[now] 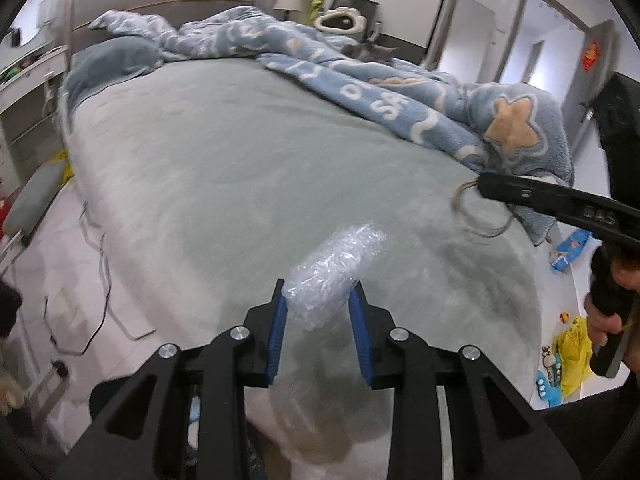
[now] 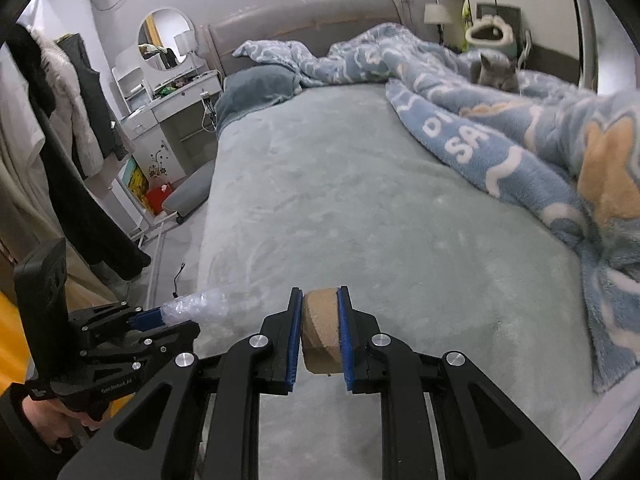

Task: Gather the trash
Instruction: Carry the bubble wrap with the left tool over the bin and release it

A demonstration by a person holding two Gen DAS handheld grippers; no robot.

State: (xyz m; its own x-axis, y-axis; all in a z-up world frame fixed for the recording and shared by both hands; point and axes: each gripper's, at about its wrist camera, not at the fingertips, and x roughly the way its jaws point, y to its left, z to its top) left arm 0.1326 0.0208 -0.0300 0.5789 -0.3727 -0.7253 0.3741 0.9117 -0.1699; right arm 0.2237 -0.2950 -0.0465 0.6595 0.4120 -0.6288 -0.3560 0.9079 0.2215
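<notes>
**Both claws loaded over the bed — drop risk on the way to the bin**

A wad of bubble wrap (image 1: 334,276) is pinched between the blue pads of the left gripper (image 1: 320,300); it sticks out well past the fingertips and is held only by its near end. A squashed cardboard tube (image 2: 320,330) is clamped flat between the pads of the right gripper (image 2: 319,312), jaws pressed nearly together on it. Both pieces are held clear above the grey bedsheet (image 1: 240,168), not resting on it. No bin or bag for the trash is seen in either view.

Risks, as judged from here:
- The bubble wrap is soft and springy; it could be squeezed out of the pads or shaken loose by a fast swing, since most of it overhangs.
- The tube is gripped on flattened faces; slipping is less likely, but a twist could let it slide.
- The two grippers are carried near each other; a knock between them could be caused by crossing paths.
- A strand of hair-like fibre is seen at the right claw's tip in the left view; it could be dragged along.
- A cat (image 2: 494,70) lies by the blue blanket (image 2: 500,148); it could be startled.

Writing: "GenRobot AI" is read, blurred, on the left gripper body; large white letters on the blanket, partly folded, look like "SA" and "D".
</notes>
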